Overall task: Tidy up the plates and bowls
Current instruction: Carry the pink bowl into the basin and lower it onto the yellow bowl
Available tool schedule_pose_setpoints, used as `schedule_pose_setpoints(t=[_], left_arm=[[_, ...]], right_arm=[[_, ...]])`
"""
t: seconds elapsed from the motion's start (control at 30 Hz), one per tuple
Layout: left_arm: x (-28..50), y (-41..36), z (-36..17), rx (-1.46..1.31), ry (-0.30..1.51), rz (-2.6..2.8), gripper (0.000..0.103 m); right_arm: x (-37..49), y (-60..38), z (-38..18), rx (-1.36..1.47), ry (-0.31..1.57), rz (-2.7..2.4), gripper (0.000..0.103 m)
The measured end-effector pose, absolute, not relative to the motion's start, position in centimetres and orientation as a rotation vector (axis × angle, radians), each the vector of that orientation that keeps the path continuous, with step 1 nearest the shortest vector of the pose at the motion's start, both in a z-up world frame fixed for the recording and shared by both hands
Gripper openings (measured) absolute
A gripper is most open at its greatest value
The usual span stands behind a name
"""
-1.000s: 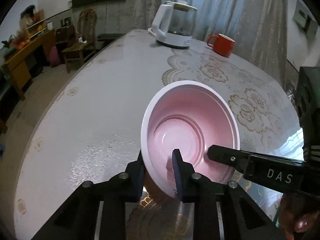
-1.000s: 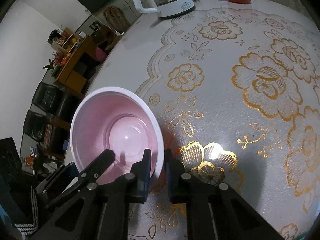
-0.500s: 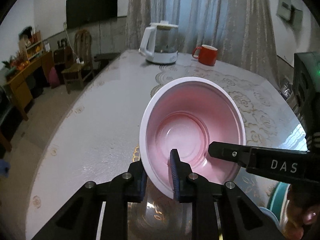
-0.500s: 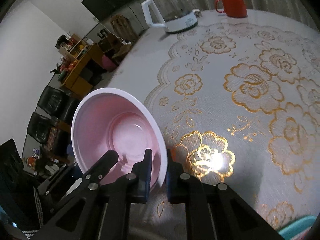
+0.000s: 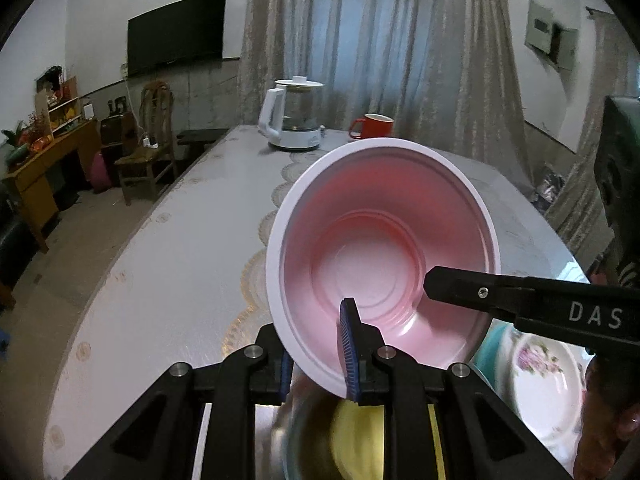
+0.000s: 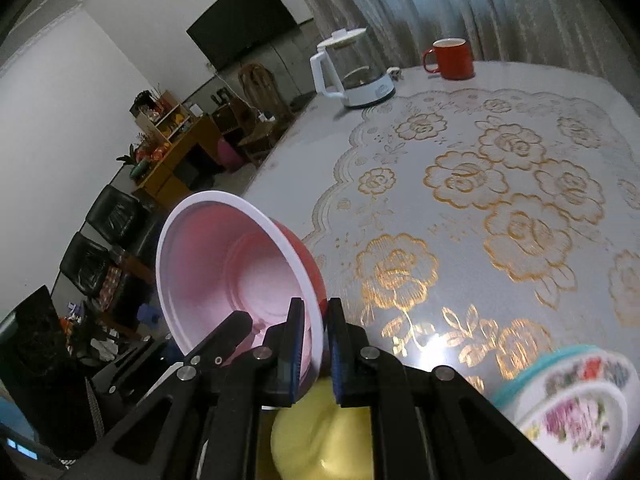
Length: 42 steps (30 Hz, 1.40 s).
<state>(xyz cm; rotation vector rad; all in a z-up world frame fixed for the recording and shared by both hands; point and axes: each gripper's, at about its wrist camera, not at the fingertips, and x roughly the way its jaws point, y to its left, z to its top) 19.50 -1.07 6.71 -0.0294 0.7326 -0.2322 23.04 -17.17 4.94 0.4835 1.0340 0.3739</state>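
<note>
A: In the left wrist view, what does the left gripper (image 5: 318, 354) hold?

B: Its jaws are clamped on the near rim of the pink bowl (image 5: 380, 256), one jaw inside and one outside. The bowl is tilted, its mouth facing the camera, off the bench (image 5: 168, 272). The right gripper (image 5: 430, 286) comes in from the right with one jaw inside the bowl.

A: Anything below?

B: A blurred yellow thing (image 5: 360, 436) under the bowl, and a flowered plate (image 5: 544, 380) at the lower right. A kettle (image 5: 294, 114) and a red mug (image 5: 372, 126) stand at the far end.

A: And the right wrist view?

B: The right gripper (image 6: 316, 350) has its jaws closed on the bowl (image 6: 232, 268) rim, a jaw on each side of the wall. The bowl hangs tilted over the bench (image 6: 480, 200) edge at the left. The left gripper (image 6: 224, 336) reaches into it. The yellow thing (image 6: 316, 436) lies below the jaws, the flowered plate (image 6: 576, 408) at the lower right.
</note>
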Motion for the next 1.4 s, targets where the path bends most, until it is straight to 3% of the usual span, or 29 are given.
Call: schedule_pose_setpoints(t=[0.63, 1.4], left_arm=[[12.3, -4.0, 4.8, 0.031, 0.772, -0.317, 0.021], [12.0, -4.5, 2.4, 0.057, 0.861, -0.352, 0.021]], right_arm=[[12.5, -20.2, 2.6, 0.642, 1.025, 0.301, 0.012], [10.4, -20.0, -0.1, 0.654, 1.080, 0.250, 0.013]])
